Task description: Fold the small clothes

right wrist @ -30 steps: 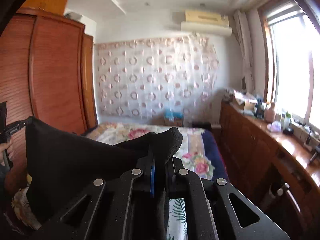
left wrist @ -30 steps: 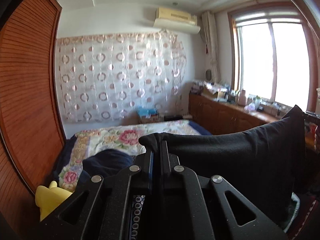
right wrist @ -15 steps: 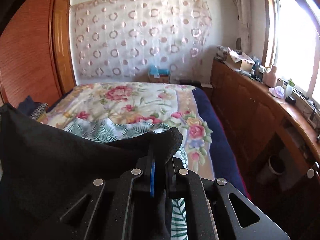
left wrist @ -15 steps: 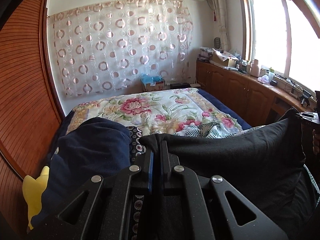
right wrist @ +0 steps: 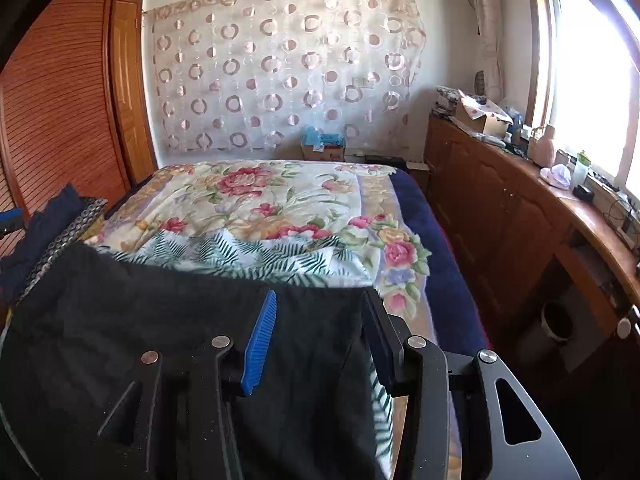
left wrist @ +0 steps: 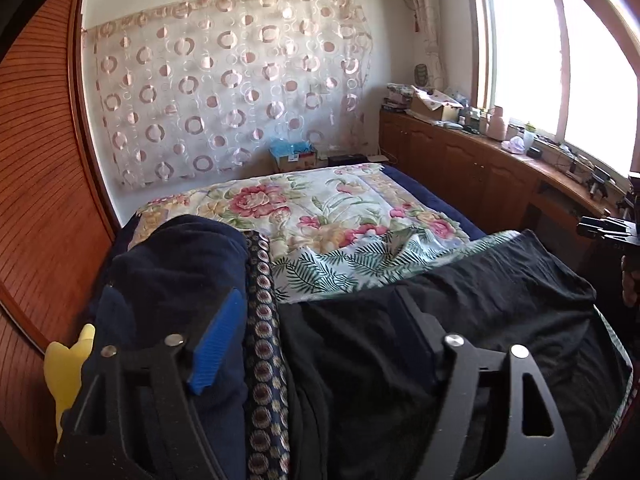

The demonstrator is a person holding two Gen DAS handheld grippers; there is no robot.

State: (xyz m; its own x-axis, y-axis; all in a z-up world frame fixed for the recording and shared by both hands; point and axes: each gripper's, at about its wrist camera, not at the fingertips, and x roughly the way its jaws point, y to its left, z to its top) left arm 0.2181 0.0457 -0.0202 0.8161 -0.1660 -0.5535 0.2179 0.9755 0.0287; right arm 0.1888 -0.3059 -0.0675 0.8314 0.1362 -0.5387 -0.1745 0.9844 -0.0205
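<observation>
Garment: black cloth (left wrist: 460, 300), spread on the near end of the bed (right wrist: 412, 208), lying over a fern-print sheet (left wrist: 340, 268); its far edge runs left to right, fairly straight.

Left gripper (left wrist: 320, 332): fingers wide apart and opening; the blue pad (left wrist: 216, 336) sits over the navy pile, the other finger over the black cloth. Cloth lies below and between them, but neither pad presses on it.

Right gripper (right wrist: 316, 332): fingers partly apart and opening, above the cloth's right part near its right edge; nothing is pinched.

Neighbours: navy bundle (left wrist: 172, 264) and a patterned strip (left wrist: 260, 320) touch the cloth's left side; a yellow toy (left wrist: 68, 376) sits further left by the wardrobe.

Risk, snag: as the fingers lift away, a ribbed pad could catch the soft cloth and drag a corner up, which would spoil the flat lay.

Risk, wrong layer: the next grasp on the left could take in the patterned strip or navy bundle, since they lie just beside the cloth's edge and are equally dark.

Risk, sheet: a low pinch on the right could gather the fern-print sheet with the cloth, so the fold would pull the bedding.

Risk, skew: black on dark makes edges hard to read, so uneven grasp points would give a crooked fold.
</observation>
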